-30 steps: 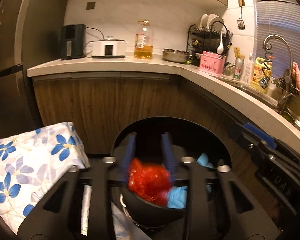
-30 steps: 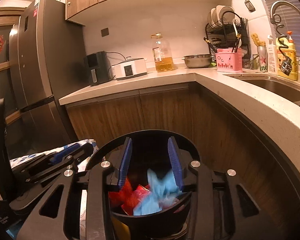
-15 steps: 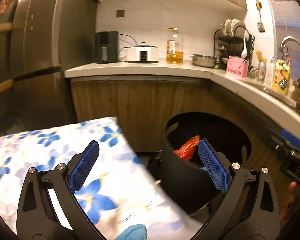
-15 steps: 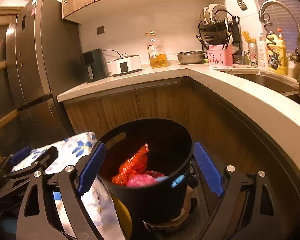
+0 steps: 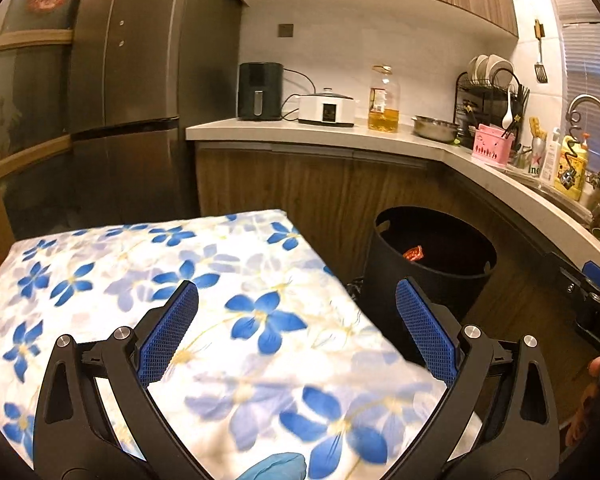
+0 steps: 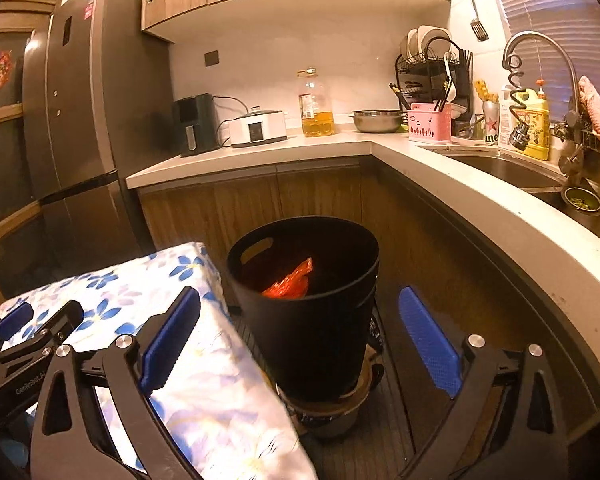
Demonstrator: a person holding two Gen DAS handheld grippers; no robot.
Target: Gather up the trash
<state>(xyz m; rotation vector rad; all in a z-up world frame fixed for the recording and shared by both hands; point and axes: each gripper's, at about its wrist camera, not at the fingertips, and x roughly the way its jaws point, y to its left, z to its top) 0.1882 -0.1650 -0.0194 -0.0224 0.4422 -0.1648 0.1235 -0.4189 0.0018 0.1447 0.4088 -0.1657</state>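
Black bin [image 6: 304, 320] upright, mouth up | red bag [image 6: 290, 284] inside | both hand-held grippers [image 5: 296, 320] [image 6: 300, 324] wide apart, empty

Two low fisheye views, each looking slightly downward along its own claw; the left view sits over the flowered cloth [image 5: 228, 280]; the right view is nearer the black bin [image 6: 308, 304]; both share the far desk [image 5: 340, 136].

The bin [image 6: 304, 312] stands at centre frame before the cabinets [image 6: 260, 200], a bag [image 6: 290, 284] inside it; the cloth-covered table [image 6: 204, 360] lies lower left, the sink [image 6: 504, 168] upper right.
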